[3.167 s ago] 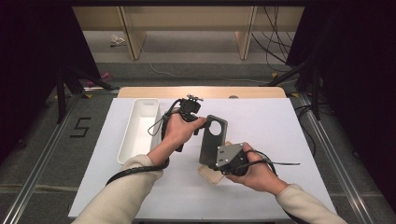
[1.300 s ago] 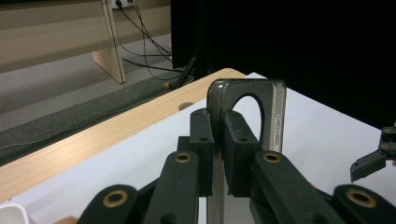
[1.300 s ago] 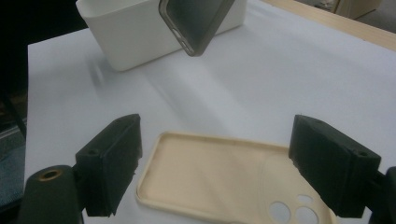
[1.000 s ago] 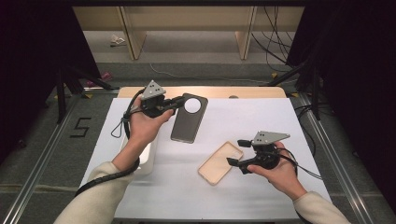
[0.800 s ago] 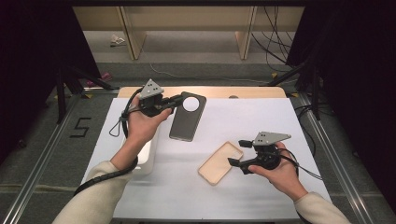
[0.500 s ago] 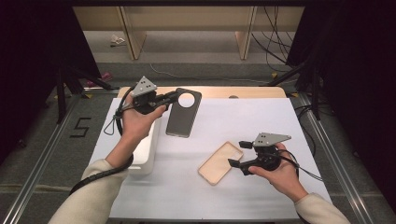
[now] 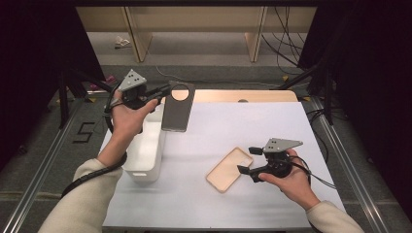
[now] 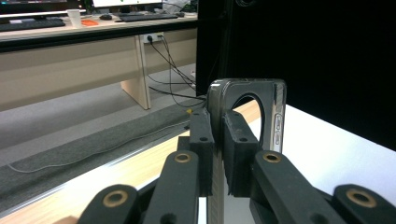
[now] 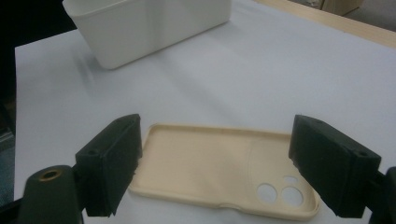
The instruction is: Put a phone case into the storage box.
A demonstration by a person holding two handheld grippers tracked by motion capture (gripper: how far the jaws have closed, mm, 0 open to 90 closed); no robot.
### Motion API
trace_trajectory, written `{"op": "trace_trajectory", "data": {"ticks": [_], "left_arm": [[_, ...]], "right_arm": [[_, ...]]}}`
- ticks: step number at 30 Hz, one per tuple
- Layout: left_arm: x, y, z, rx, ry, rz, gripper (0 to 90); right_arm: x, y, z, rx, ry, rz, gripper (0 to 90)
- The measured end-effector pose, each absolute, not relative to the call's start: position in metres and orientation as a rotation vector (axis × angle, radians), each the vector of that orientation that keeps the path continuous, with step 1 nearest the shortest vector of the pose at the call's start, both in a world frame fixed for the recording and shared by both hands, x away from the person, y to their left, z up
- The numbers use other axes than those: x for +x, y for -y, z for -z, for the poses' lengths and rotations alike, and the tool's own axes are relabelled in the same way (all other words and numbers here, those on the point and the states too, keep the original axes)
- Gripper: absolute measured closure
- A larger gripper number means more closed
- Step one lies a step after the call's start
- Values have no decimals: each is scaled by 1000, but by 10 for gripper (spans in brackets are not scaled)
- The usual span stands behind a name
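High view puts the dark phone case (image 7: 177,107) in the air by the far end of the white bin (image 7: 145,150), the left gripper (image 7: 158,92) clamped on its top edge so it hangs free. The bin's inside is hidden. The right gripper (image 7: 250,160), jaws apart, hovers by 1 beige phone case (image 7: 229,169) lying hollow side up.

White bin (image 7: 145,150) blocks the sheet's (image 7: 272,121) left edge.
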State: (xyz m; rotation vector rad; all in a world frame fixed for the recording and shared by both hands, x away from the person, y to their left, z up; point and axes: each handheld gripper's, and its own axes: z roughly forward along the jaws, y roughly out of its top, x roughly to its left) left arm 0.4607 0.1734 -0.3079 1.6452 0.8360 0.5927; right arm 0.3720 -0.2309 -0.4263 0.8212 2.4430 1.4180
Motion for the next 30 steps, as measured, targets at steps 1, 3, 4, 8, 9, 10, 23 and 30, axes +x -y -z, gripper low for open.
{"op": "trace_trajectory", "data": {"ticks": [1,3,4,8,9,10,23,30], "left_arm": [[461,-175,308,1643,-839,-593,826],[462,-178,309,1643,-844,-598,826],[463,-179,309,1643,-848,-599,826],[466,-186,310,1637,-856,-607,826],[467,-188,310,1635,-859,-611,826],[468,-190,310,1635,-861,-614,826],[478,-209,305,1612,-889,-644,826],[482,-216,304,1609,-895,-662,825]], "right_arm": [[372,231,426,824,-2443,-1418,181],[372,231,426,822,-2445,-1416,181],[372,231,427,824,-2445,-1414,181],[372,231,427,826,-2447,-1418,182],[372,231,427,827,-2446,-1420,182],[372,231,427,828,-2446,-1420,181],[372,231,428,828,-2449,-1420,183],[373,231,428,828,-2449,-1421,184]]}}
